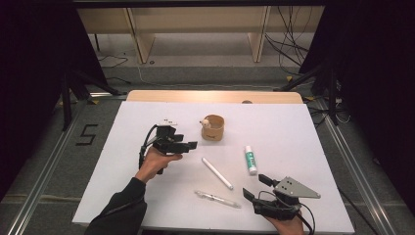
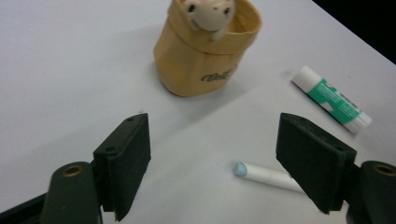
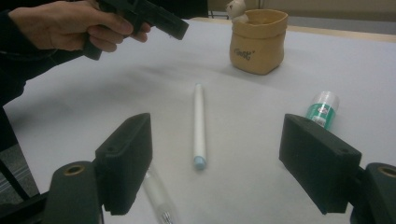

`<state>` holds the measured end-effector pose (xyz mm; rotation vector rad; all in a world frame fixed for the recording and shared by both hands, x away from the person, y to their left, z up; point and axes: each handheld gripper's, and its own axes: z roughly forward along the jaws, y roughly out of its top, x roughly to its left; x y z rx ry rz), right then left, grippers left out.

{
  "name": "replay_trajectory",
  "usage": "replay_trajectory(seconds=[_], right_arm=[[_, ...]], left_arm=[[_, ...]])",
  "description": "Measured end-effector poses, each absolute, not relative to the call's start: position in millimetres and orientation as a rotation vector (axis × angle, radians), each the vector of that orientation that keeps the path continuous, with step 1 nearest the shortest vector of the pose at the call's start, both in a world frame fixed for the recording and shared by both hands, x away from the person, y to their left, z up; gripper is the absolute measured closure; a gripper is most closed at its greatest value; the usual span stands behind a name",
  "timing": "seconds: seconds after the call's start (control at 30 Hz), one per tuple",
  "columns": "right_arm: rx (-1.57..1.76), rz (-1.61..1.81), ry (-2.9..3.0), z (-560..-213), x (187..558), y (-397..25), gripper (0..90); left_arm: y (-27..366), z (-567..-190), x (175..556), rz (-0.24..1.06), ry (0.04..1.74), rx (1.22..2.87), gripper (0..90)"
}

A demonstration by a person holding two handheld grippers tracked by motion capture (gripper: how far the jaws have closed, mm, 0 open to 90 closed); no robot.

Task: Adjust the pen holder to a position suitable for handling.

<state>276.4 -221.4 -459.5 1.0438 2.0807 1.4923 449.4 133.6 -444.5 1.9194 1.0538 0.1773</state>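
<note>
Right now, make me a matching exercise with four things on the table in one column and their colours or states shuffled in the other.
Things:
1. pouch
2. glue stick
3. white pen
4. clear pen

Descriptions:
A. lying nearest the table's front edge
B. white with a green label
C. tan, standing upright
D. white barrel with a pale blue tip

Pairs: 1-C, 2-B, 3-D, 4-A

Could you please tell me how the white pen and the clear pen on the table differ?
The white pen is opaque with a pale blue tip; the clear pen is see-through. The white pen lies mid-table, pointing towards the tan pouch; the clear pen lies nearer the person's edge, by the right tongs. Both lie flat, untouched by either tongs.
</note>
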Motion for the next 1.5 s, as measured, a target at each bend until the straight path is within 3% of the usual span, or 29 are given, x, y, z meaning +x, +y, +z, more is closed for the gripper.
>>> replay_trajectory(seconds=[0.77, 1.5], right_arm=[[1.044, 1.493, 2.081, -460, 275, -224, 26.5], [1.137, 1.42, 2.074, -462, 283, -227, 26.7]], left_arm=[[109, -432, 409, 0.117, 0.807, 2.106, 18.6], [112, -444, 389, 0.101, 0.799, 2.127, 17.1]])
